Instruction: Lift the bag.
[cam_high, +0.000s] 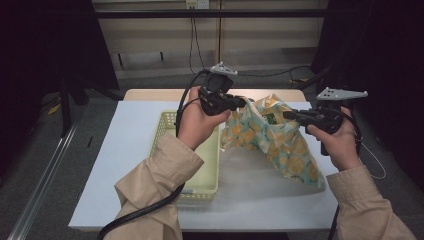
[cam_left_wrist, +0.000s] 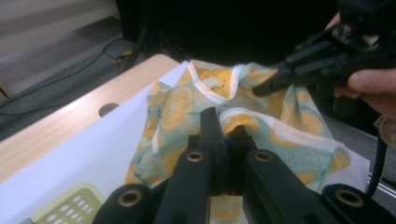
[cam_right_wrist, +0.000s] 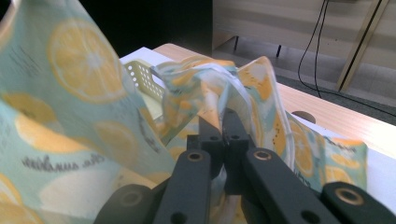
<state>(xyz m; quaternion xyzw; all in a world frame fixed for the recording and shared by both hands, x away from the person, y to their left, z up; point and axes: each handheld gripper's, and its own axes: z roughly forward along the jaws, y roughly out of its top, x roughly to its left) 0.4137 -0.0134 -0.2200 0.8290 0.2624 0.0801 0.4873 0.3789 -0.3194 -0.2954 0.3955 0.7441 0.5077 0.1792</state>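
A pale green cloth with an orange-slice print (cam_high: 272, 139) hangs over the white table top, lifted at two points along its upper edge. My left gripper (cam_high: 244, 102) is shut on the cloth's left top edge; in the left gripper view its jaws (cam_left_wrist: 224, 126) pinch a white-trimmed fold of the cloth (cam_left_wrist: 275, 126). My right gripper (cam_high: 287, 115) is shut on the right top edge; in the right gripper view the cloth (cam_right_wrist: 84, 116) drapes around its closed jaws (cam_right_wrist: 219, 119). The cloth's lower end rests on the table at the right.
A pale yellow perforated basket (cam_high: 165, 125) lies on the white table top (cam_high: 125, 165) to the left of the cloth, partly under the left forearm. A wooden table edge (cam_high: 160, 94) runs behind. Cables trail on the floor beyond.
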